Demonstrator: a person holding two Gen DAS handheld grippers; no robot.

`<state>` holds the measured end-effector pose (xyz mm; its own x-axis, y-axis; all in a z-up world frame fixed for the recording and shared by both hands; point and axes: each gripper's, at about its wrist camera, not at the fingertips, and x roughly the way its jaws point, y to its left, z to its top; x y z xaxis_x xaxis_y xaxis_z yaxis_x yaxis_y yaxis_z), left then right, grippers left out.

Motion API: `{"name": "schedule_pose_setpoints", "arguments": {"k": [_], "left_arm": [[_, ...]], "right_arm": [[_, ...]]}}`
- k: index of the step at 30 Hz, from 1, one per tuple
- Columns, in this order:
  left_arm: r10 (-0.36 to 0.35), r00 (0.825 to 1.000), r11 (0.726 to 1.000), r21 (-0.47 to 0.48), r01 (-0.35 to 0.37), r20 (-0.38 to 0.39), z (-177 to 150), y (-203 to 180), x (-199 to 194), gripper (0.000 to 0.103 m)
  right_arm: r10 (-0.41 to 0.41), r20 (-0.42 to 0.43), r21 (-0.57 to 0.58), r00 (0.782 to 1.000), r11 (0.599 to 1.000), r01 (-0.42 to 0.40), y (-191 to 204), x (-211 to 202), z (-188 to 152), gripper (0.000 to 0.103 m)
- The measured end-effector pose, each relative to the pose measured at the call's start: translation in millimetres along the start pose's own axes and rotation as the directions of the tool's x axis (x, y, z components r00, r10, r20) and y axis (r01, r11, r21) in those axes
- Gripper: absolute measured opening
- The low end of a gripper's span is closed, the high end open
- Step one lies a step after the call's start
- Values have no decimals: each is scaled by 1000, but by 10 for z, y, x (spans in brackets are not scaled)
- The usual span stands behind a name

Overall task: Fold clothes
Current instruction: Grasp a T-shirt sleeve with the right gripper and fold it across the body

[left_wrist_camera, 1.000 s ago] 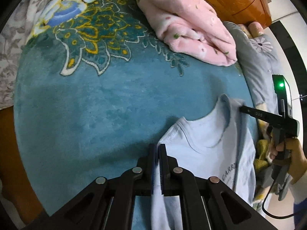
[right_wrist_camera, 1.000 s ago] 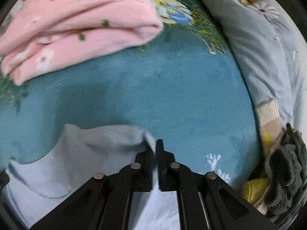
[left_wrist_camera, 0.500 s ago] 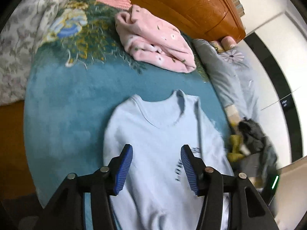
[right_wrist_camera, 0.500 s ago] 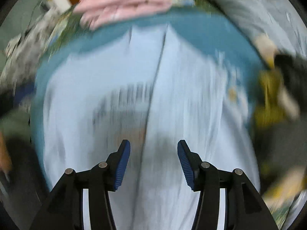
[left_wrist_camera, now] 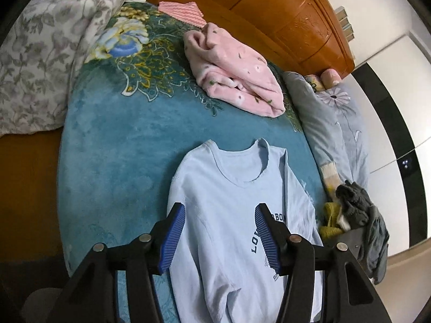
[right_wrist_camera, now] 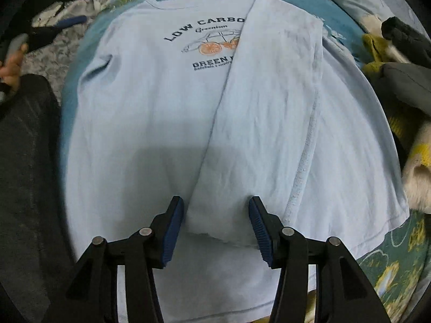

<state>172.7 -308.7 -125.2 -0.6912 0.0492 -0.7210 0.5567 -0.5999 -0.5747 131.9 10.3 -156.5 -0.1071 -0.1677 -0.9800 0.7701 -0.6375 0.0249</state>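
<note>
A pale blue T-shirt now lies flat on the teal bed cover, one side panel folded in, both collar grips released. The left hand-held gripper has just opened and holds nothing; the right hand-held gripper, part-open after narrowing slightly, hovers empty over the lower-centre flap.

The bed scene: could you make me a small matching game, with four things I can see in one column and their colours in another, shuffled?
Things:
1. T-shirt spread flat
2. Bundled garment near the headboard
3. Blanket covering the bed
4. Crumpled clothes at the bed's edge

Colours:
A. Teal with a floral pattern
B. Dark grey
C. Pale blue with dark lettering
D. Pink with small flowers

Pairs: 1-C, 2-D, 3-A, 4-B
</note>
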Motion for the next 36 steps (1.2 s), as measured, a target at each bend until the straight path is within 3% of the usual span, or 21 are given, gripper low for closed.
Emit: {"name": "schedule_pose_setpoints", "arguments": {"k": [3, 6, 8, 12, 14, 17, 19, 20, 21, 23, 25, 26, 28, 30, 33, 36], "left_arm": [[1, 1000, 1000, -5, -1, 0, 0, 14, -11, 58], [0, 1000, 1000, -29, -1, -4, -1, 54, -4, 58], [-8, 1000, 999, -40, 7, -3, 0, 76, -4, 58], [-26, 1000, 998, -63, 26, -2, 2, 121, -1, 58], [-38, 999, 996, -80, 38, -1, 1, 152, -1, 58], [-58, 998, 993, -107, 59, 12, 4, 198, -27, 58], [-67, 998, 989, -127, 69, 20, 12, 236, -37, 59], [-72, 997, 988, -136, 75, 21, 16, 257, -40, 59], [-79, 997, 986, -143, 81, 21, 20, 279, -44, 59], [-88, 996, 983, -161, 92, 30, 28, 320, -65, 59], [-92, 995, 979, -177, 98, 43, 41, 369, -95, 60], [-94, 994, 978, -185, 101, 48, 50, 402, -110, 60], [-96, 994, 974, -200, 106, 56, 66, 470, -138, 61], [-92, 994, 972, -210, 103, 62, 95, 549, -181, 61], [-81, 994, 972, -215, 95, 72, 161, 689, -278, 61], [-75, 995, 971, -221, 86, 59, 233, 844, -326, 63]], "right_arm": [[-67, 9, -4, 998, 998, 67, 20, -29, 4, 11], [-43, -12, 38, 999, 998, 44, -8, -79, 55, 5], [26, -7, 109, 1000, 994, -25, -74, -199, 128, 4], [154, 135, 190, 979, 965, -178, -195, -833, 488, 3], [155, 264, 187, 952, 960, -208, -193, -1241, 742, 3], [142, 454, 172, 880, 955, -242, -181, -1859, 1130, 3], [134, 539, 158, 832, 954, -256, -69, -2059, 1342, 3], [141, 553, 148, 821, 953, -263, 7, -2058, 1465, 3], [159, 544, 136, 824, 952, -273, 113, -1986, 1609, 3], [208, 463, 105, 862, 952, -286, 421, -1607, 1817, 3], [236, 328, 86, 915, 957, -278, 750, -1017, 2042, 3], [254, 281, 90, 926, 953, -288, 853, -837, 2046, 3], [292, 201, 104, 935, 943, -317, 1025, -565, 2005, 3], [283, 180, 83, 942, 950, -302, 1167, -539, 2007, 3], [290, 238, 50, 927, 950, -310, 1147, -708, 2100, 3], [251, 308, 100, 918, 951, -293, 973, -826, 2260, 3]]}}
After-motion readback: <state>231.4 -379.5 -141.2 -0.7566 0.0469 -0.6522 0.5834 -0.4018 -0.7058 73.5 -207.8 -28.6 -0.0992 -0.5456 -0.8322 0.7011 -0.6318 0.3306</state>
